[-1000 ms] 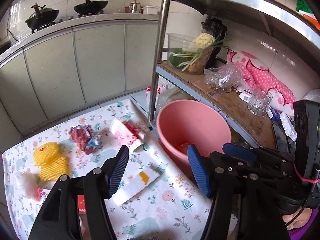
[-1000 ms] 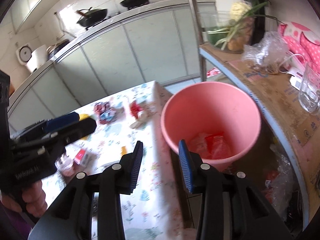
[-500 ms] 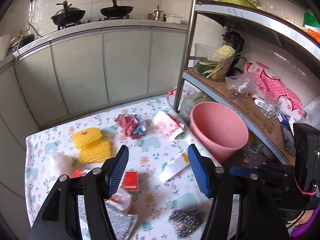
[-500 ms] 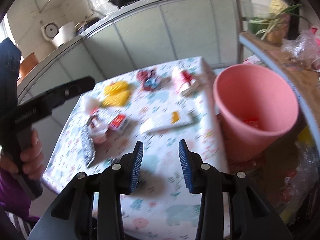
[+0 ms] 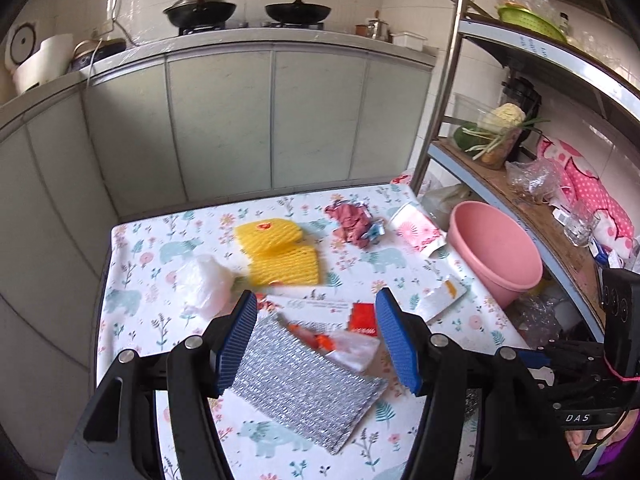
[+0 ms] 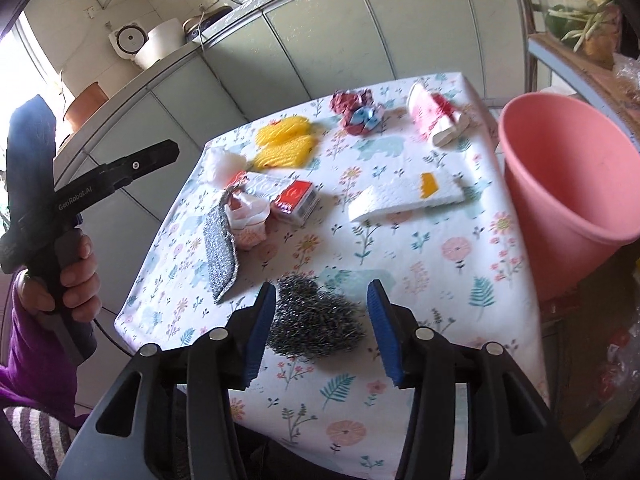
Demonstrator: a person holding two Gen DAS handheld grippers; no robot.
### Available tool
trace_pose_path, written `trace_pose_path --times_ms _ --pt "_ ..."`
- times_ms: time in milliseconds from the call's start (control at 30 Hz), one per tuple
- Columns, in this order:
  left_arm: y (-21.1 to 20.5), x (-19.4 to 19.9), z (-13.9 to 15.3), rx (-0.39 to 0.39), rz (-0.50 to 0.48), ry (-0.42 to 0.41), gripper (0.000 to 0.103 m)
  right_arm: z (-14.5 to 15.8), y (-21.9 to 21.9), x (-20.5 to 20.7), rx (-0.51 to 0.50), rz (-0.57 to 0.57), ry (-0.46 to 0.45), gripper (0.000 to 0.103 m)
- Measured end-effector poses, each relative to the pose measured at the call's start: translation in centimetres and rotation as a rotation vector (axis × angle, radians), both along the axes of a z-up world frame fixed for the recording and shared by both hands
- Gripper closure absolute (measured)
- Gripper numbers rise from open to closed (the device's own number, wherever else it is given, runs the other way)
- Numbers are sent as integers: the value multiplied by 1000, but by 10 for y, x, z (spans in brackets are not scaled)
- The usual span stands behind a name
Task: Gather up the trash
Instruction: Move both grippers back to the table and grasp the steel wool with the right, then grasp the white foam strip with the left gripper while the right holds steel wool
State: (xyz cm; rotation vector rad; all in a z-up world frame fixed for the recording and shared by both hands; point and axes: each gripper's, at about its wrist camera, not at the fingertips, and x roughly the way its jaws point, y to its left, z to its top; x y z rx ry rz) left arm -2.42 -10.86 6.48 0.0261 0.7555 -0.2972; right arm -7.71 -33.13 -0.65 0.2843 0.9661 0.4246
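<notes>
Now, line by line:
Pink bucket: it stands off the right edge of the bench, below the metal shelf rack. From my left view I see only bare pink wall inside; in the right view the rim cuts off the bottom, so I cannot tell what lies in it.
Clear tub on the shelf: it holds greens and a pale cauliflower head.
Glass on the shelf: upright, nothing visible in it.
Trash on the bench: yellow foam nets, a white plastic bag, a crumpled red wrapper, a pink-and-white packet, a white carton with a yellow patch, a red box, a silver pad with a scrap of wrapper on it, and a steel-wool ball.
Left tool: released, jaws wide, hanging over the silver pad and gripping nothing.
Right tool: jaws opening, the steel-wool ball lies between them, pads not pressing on it.
Against a second ago: both tools have swung away from the bucket toward the near half of the bench. Then my right view looked straight down into the bucket at red scraps on its bottom; now the bucket sits at the frame's edge.
</notes>
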Motion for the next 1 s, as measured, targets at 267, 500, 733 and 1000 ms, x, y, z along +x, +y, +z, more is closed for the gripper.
trace_pose_path --times_ms 267,500,733,1000 --pt "21 0 -14 -16 54 43 42 -15 23 6 -12 68 46 48" --pt "7 3 -15 -28 15 52 42 -25 29 9 -48 78 64 48" --pt "-14 6 -19 -24 -41 62 42 -26 31 6 -91 110 42 53" --pt "-53 11 -22 -10 -142 60 42 -17 22 -1 -73 114 1 76"
